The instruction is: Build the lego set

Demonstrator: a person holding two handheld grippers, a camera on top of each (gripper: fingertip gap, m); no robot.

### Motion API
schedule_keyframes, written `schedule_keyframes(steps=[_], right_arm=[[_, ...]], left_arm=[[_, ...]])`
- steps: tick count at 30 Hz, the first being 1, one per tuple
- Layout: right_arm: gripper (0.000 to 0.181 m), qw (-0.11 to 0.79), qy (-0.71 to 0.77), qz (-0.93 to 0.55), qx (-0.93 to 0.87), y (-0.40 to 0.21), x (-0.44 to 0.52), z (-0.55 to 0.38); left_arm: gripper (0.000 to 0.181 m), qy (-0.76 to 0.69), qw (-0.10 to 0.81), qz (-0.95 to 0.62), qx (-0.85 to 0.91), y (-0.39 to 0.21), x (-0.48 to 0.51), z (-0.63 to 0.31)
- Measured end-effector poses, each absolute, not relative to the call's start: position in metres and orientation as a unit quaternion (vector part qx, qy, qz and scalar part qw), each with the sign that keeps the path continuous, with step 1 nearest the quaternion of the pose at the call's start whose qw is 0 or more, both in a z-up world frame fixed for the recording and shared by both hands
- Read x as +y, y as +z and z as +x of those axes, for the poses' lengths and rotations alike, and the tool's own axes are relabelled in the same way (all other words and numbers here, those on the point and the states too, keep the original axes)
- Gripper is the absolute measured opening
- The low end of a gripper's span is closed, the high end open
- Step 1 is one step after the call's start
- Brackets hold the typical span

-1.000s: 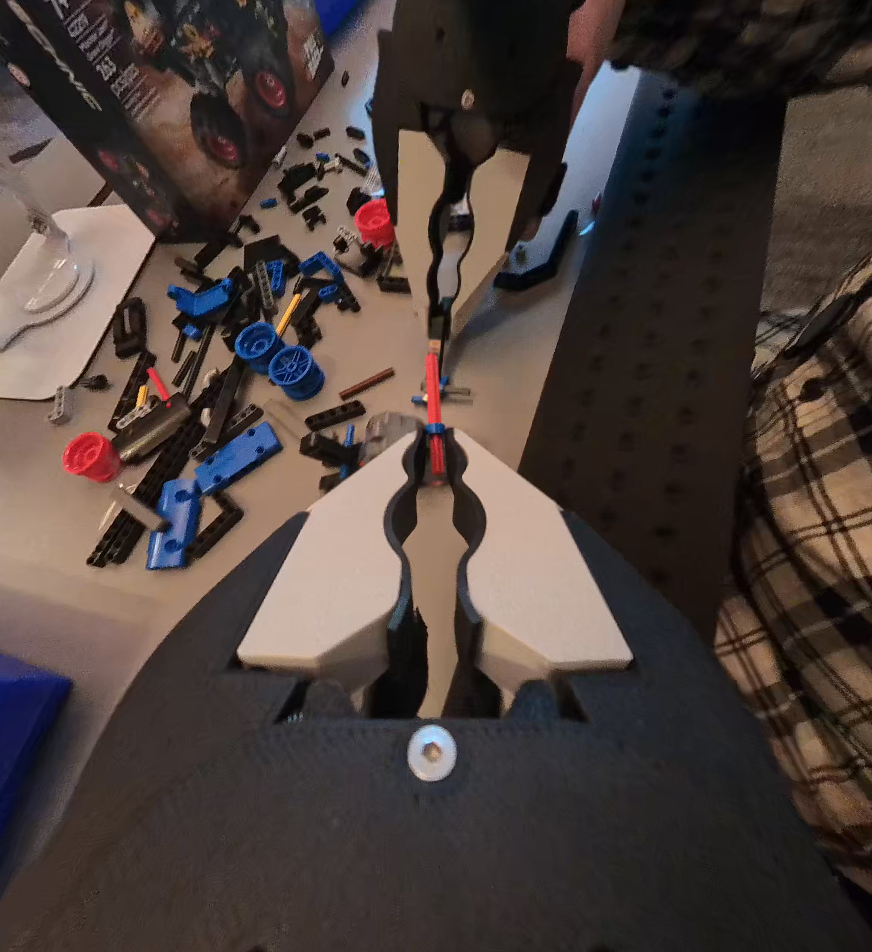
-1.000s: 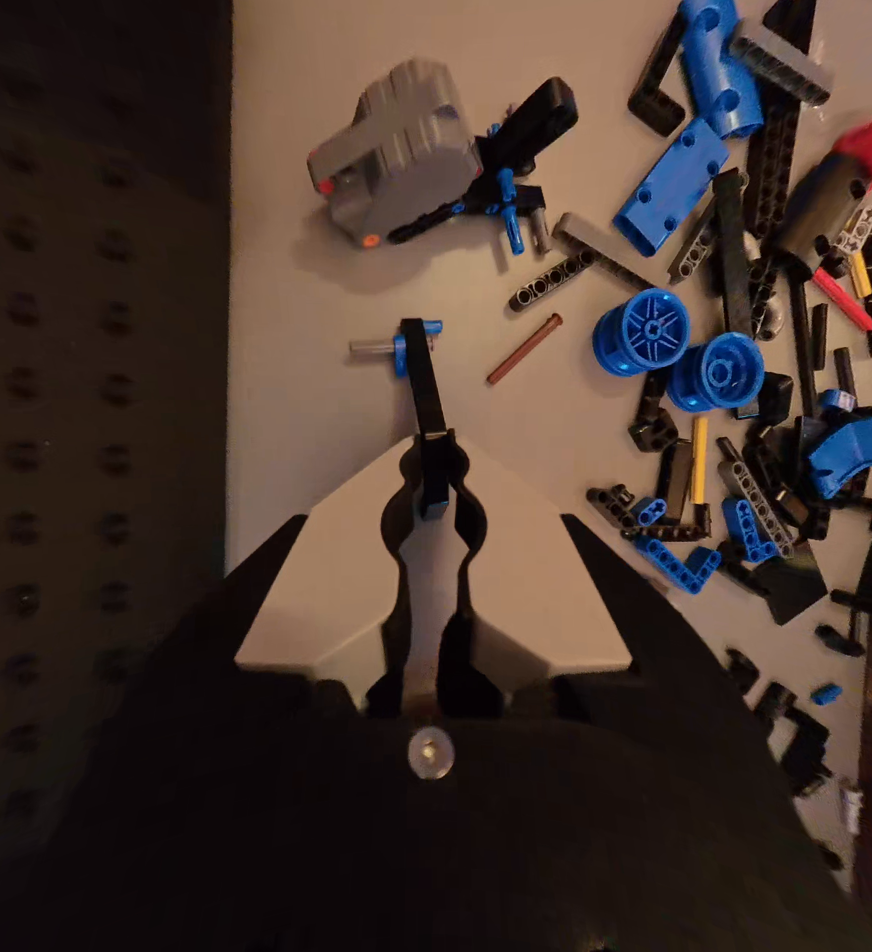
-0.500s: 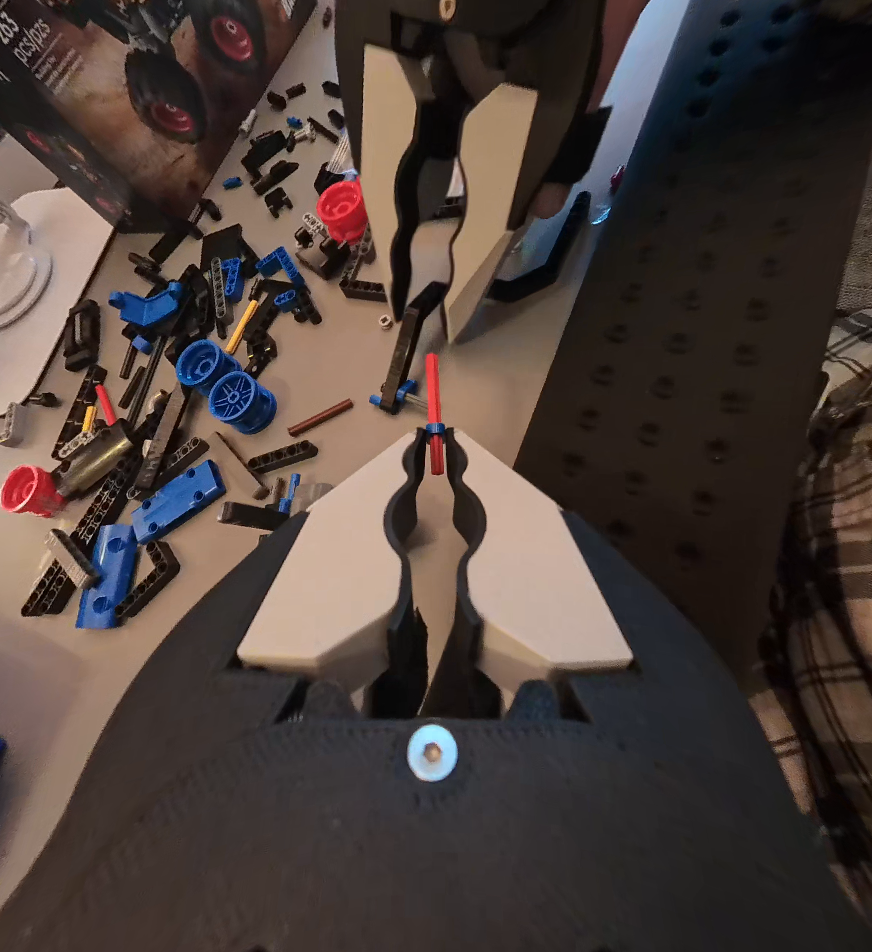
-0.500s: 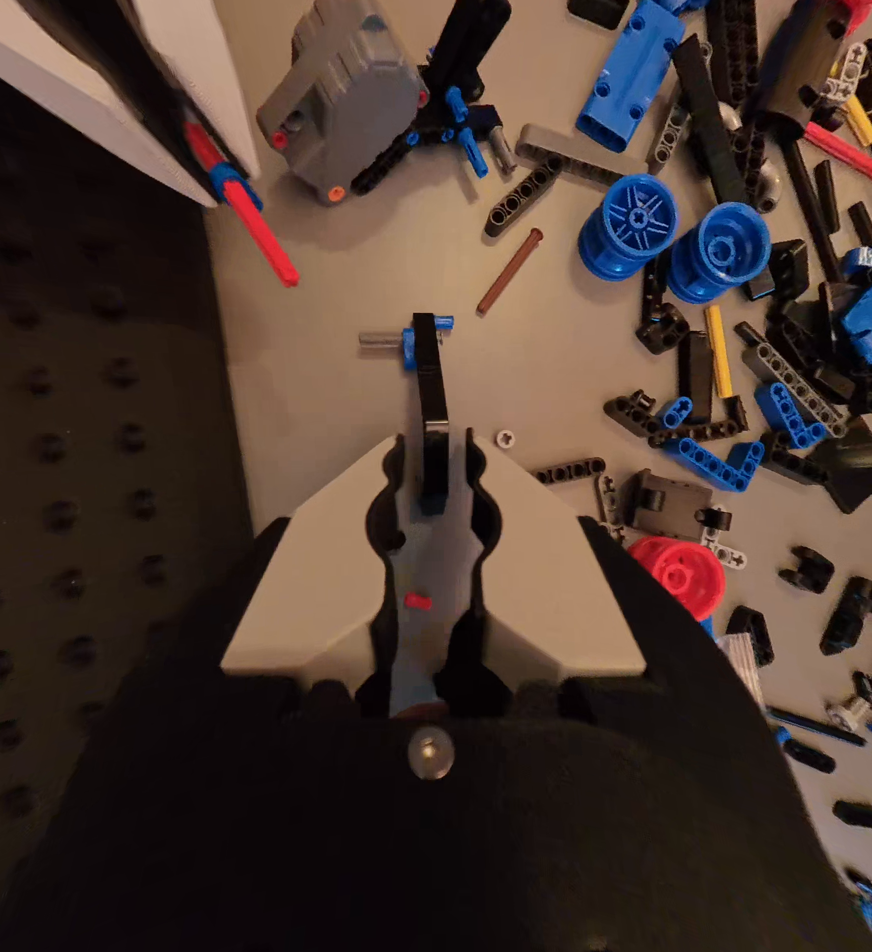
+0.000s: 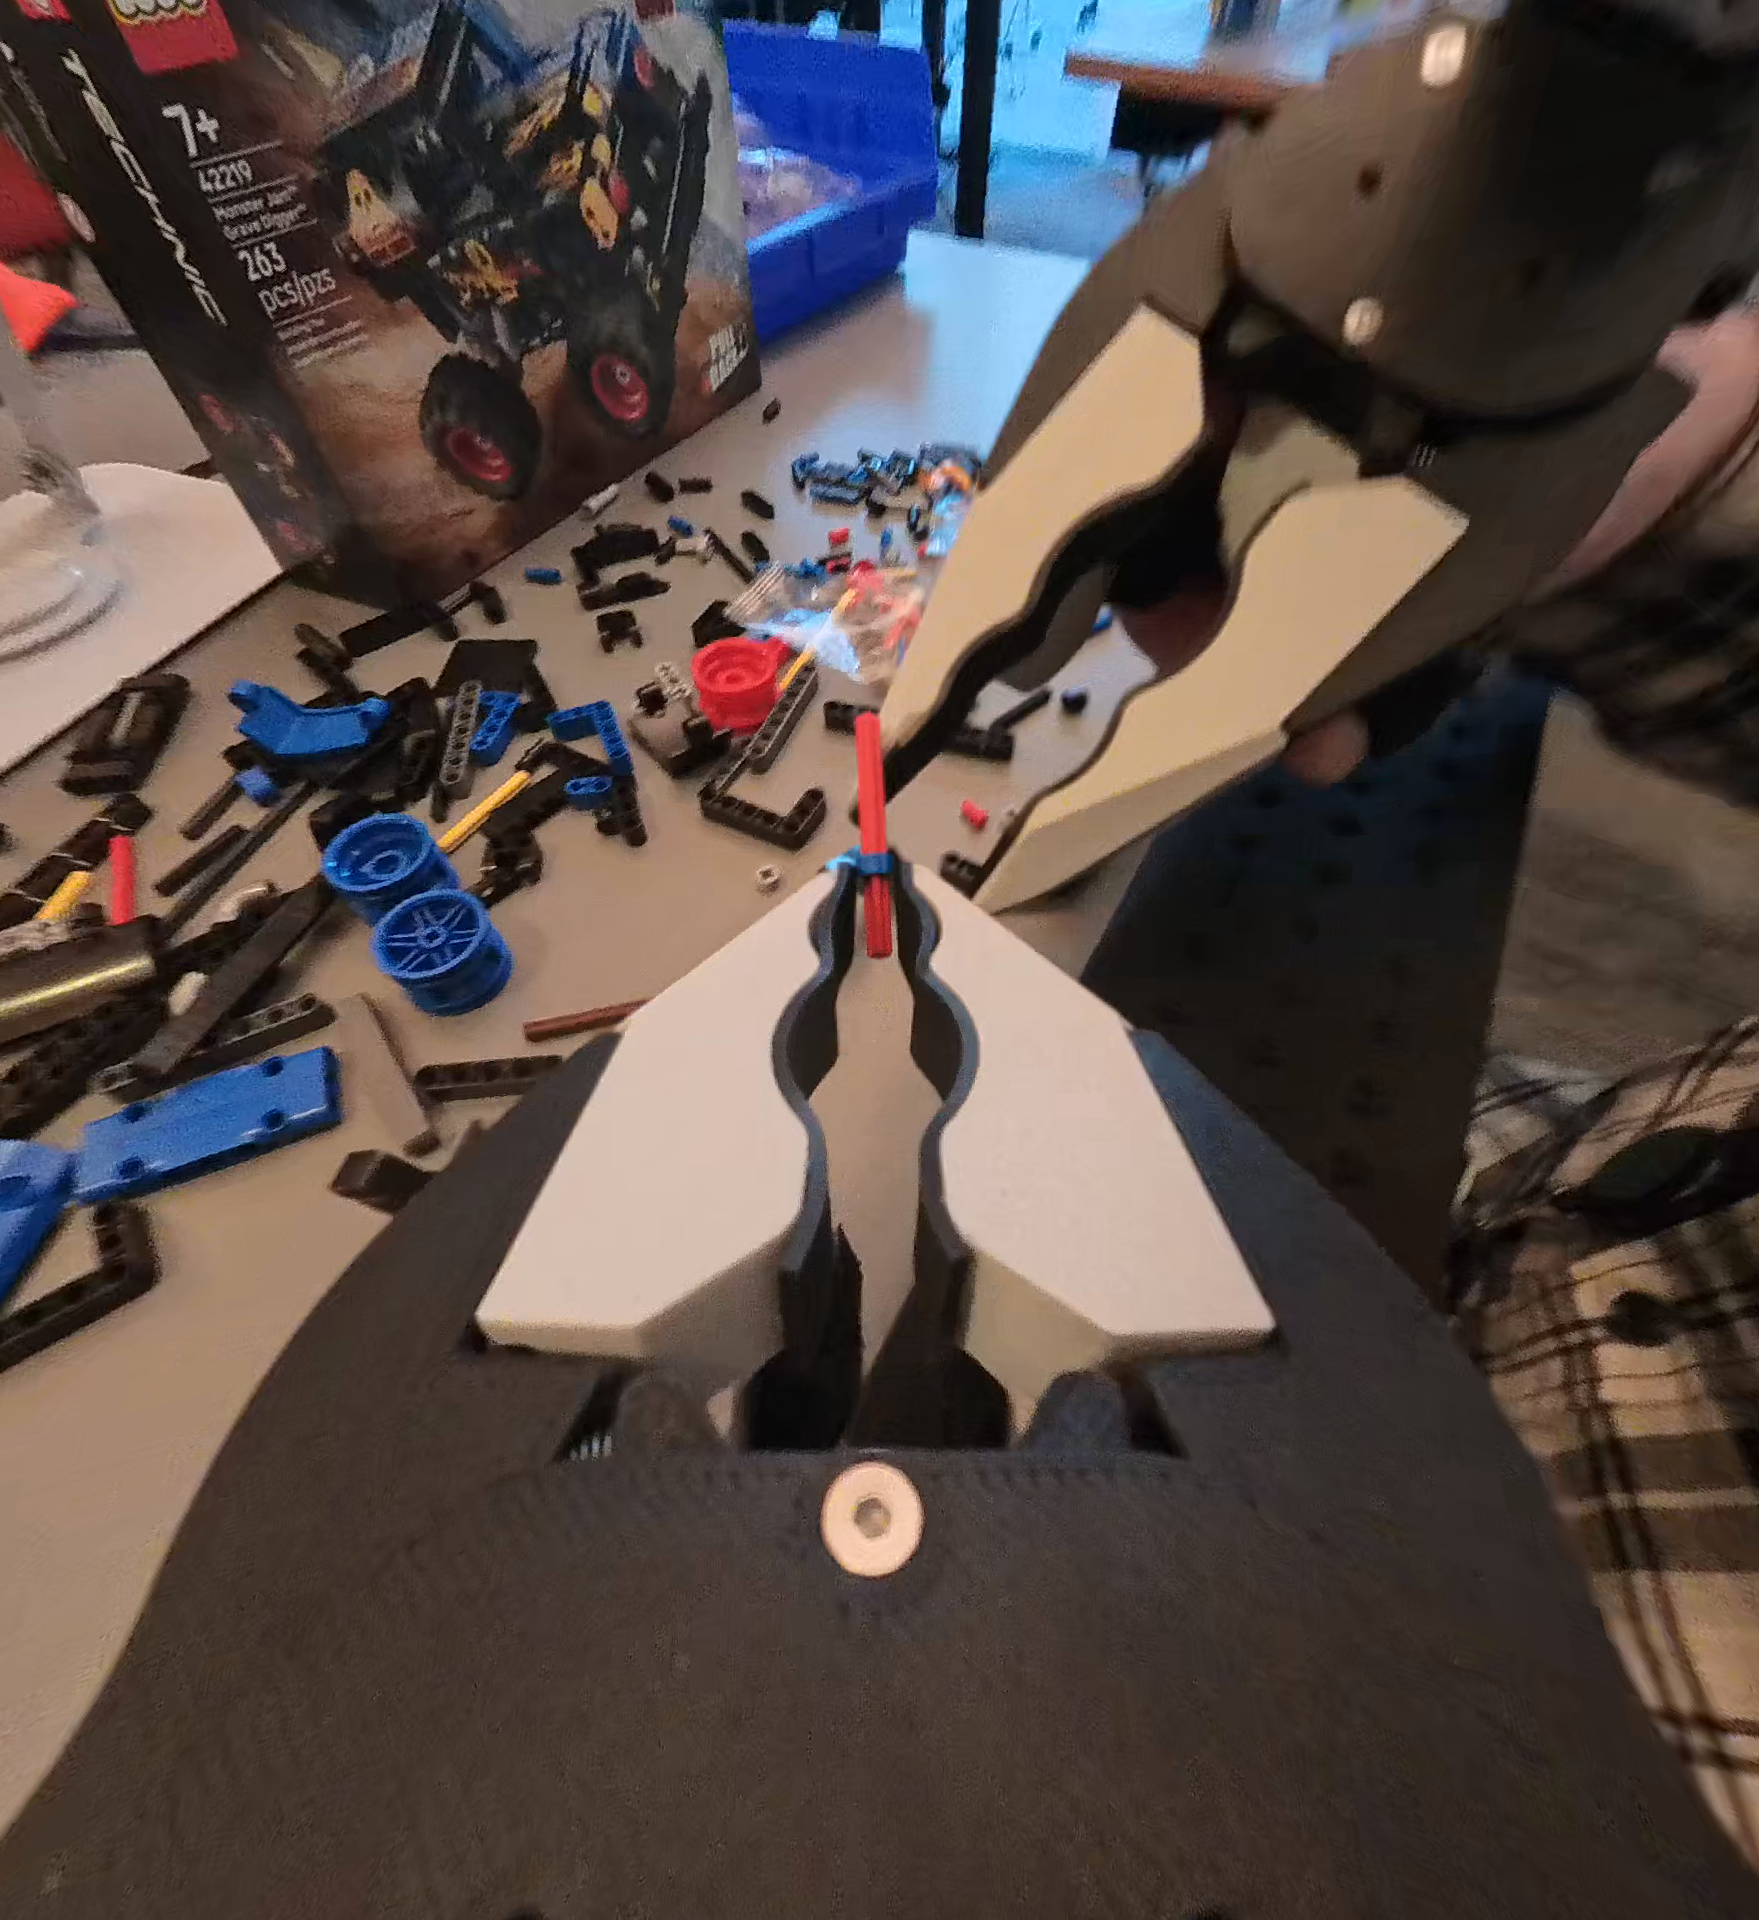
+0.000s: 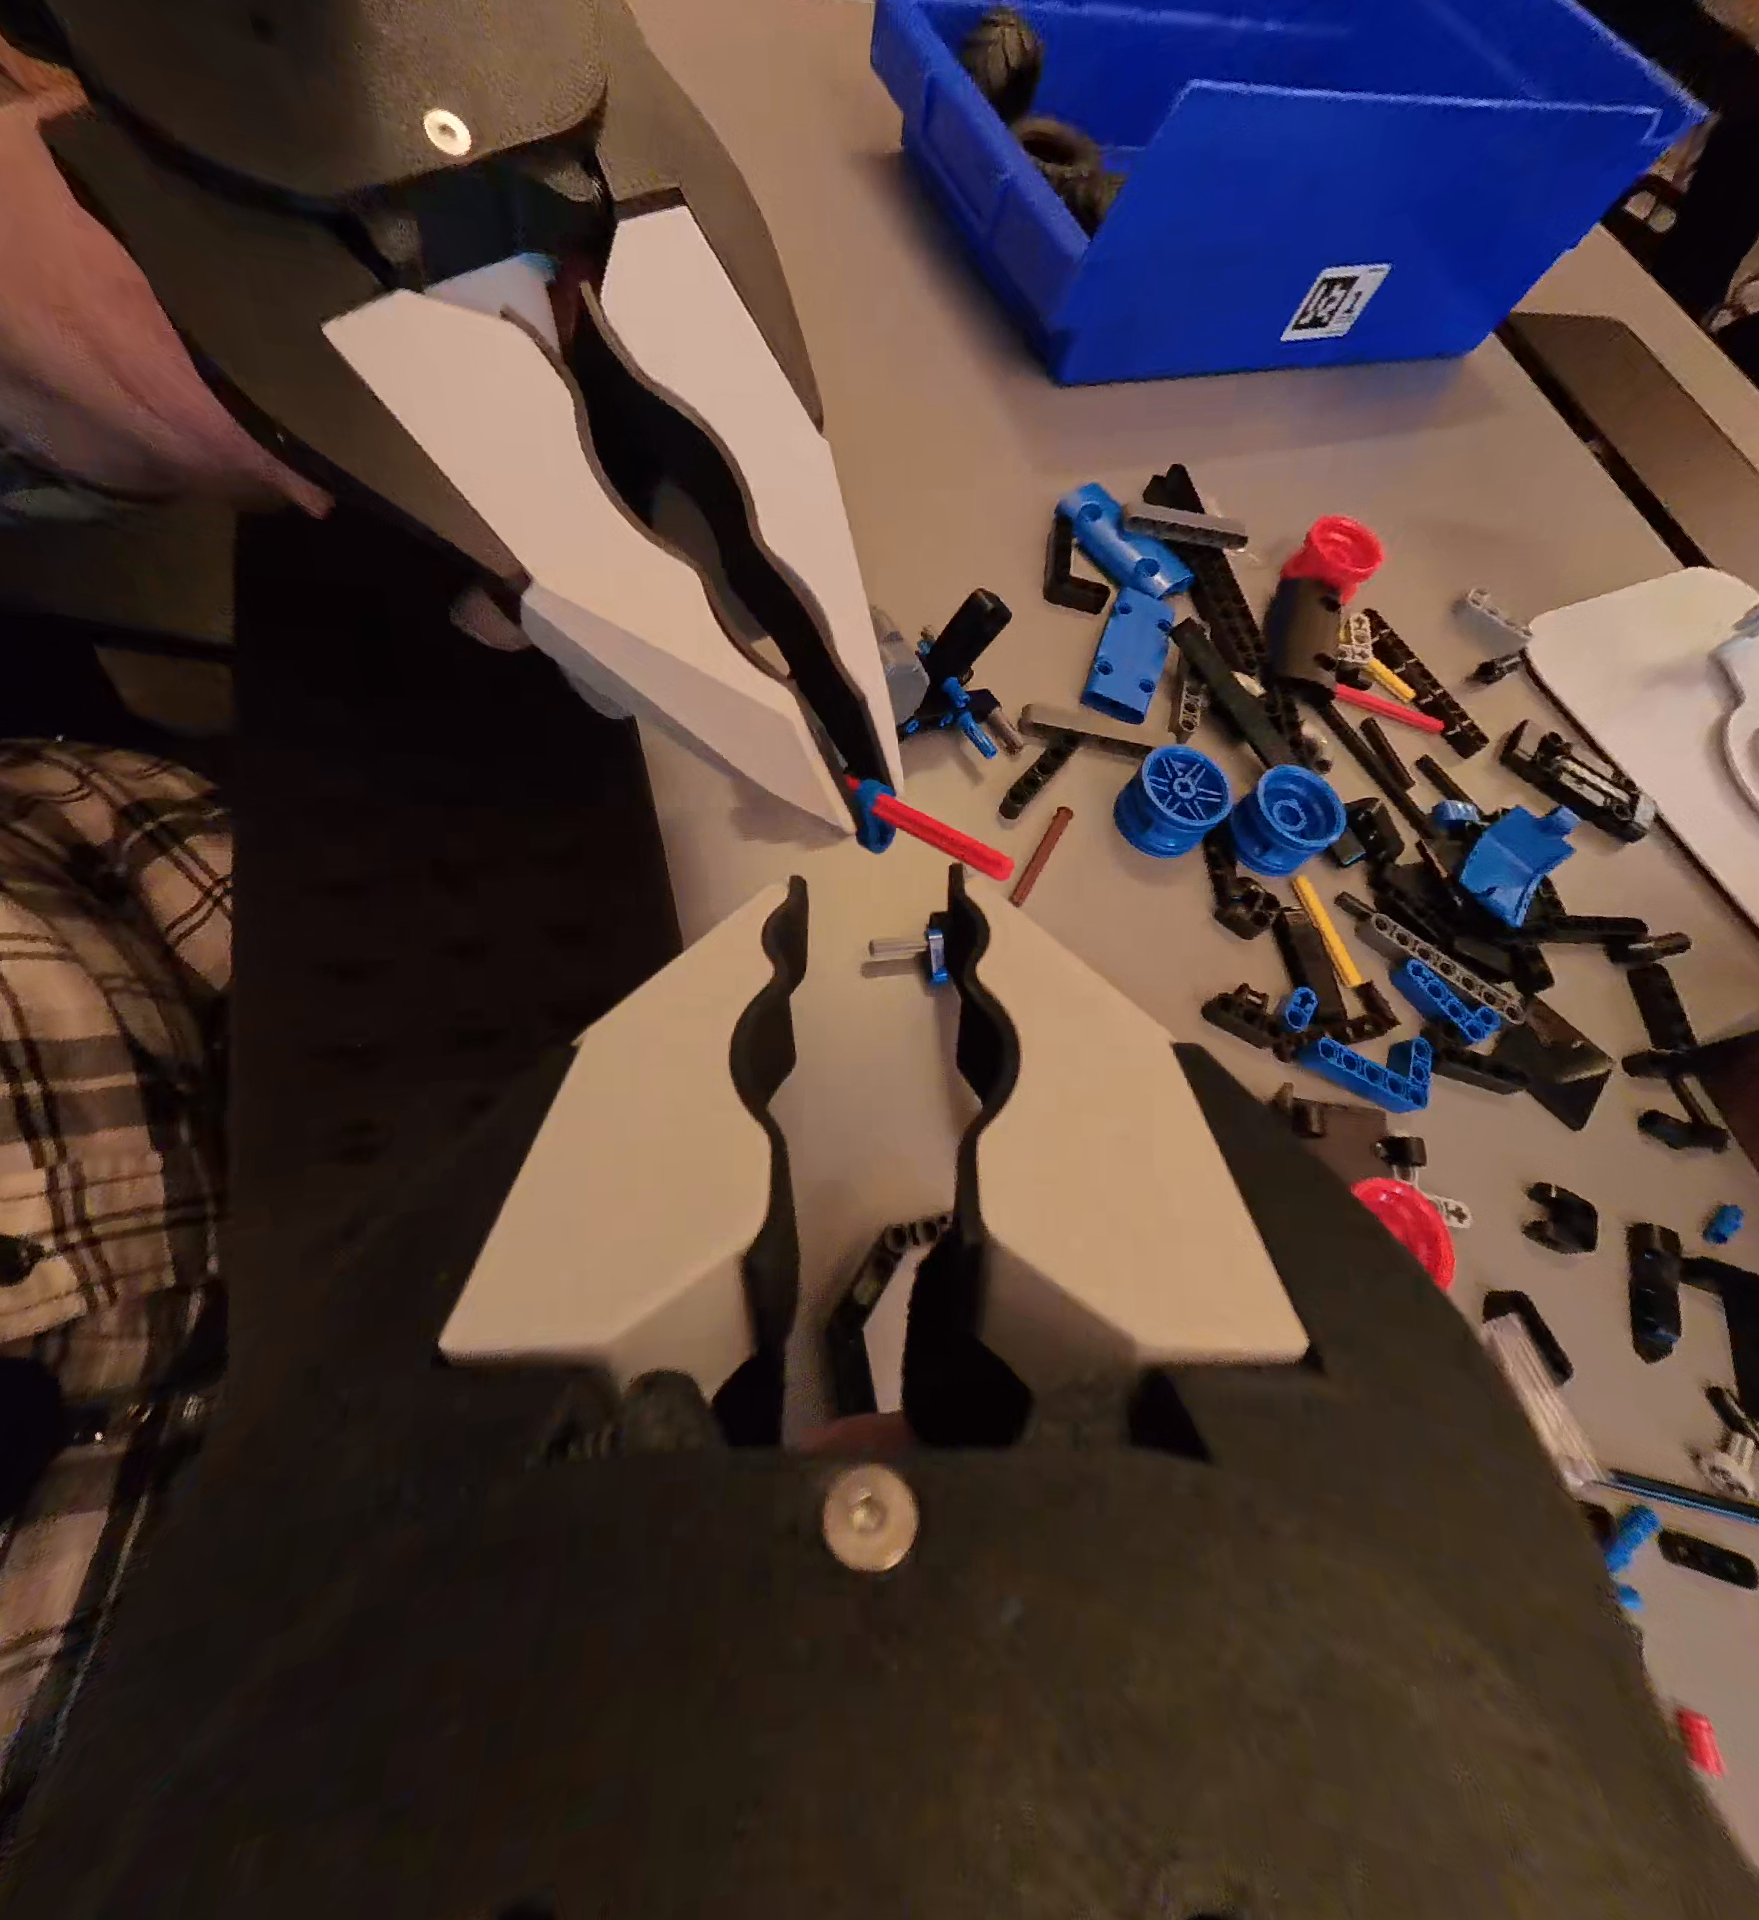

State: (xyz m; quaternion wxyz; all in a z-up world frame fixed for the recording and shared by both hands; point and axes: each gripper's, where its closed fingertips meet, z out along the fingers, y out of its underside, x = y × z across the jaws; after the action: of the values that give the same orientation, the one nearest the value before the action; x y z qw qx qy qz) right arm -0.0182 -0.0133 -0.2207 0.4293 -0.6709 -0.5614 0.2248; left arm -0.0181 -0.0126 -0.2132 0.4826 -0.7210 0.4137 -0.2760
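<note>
Left gripper (image 5: 870,883) pinches a red rod (image 5: 869,821) with a blue collar while the right gripper (image 6: 875,899) hangs apart and empty above the tabletop (image 6: 958,436), where scattered loose pieces (image 6: 1322,831) suggest nearly all the building remains.

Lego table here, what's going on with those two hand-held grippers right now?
A person is building a Lego set with a gripper in each hand. The left hand-held gripper is shut on a red axle with a small blue bush on it, held above the grey table. The right hand-held gripper is open and empty, and a black beam with a blue pin lies on the table between its fingers. Loose parts, including two blue wheel hubs, are scattered nearby.
</note>
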Motion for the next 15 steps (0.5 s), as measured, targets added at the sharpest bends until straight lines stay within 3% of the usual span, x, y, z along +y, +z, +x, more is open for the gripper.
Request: schedule_keyframes(steps=[4, 8, 14, 15], right_arm=[[0.023, 0.449, 0.23, -0.668, -0.548, -0.218, -0.015, -0.023], [0.003, 0.493, 0.196, -0.653, -0.54, -0.212, -0.009, -0.026], [0.011, 0.49, 0.159, -0.636, -0.575, -0.203, -0.009, -0.01], [0.02, 0.484, 0.175, -0.63, -0.582, -0.2, -0.012, -0.011]], left_arm=[[0.005, -0.359, 0.473, -0.718, 0.363, -0.203, -0.014, -0.013], [0.005, -0.393, 0.469, -0.715, 0.339, -0.199, -0.013, -0.012], [0.005, -0.318, 0.485, -0.694, 0.428, -0.202, -0.019, -0.016], [0.005, -0.302, 0.49, -0.691, 0.437, -0.201, -0.017, -0.018]])
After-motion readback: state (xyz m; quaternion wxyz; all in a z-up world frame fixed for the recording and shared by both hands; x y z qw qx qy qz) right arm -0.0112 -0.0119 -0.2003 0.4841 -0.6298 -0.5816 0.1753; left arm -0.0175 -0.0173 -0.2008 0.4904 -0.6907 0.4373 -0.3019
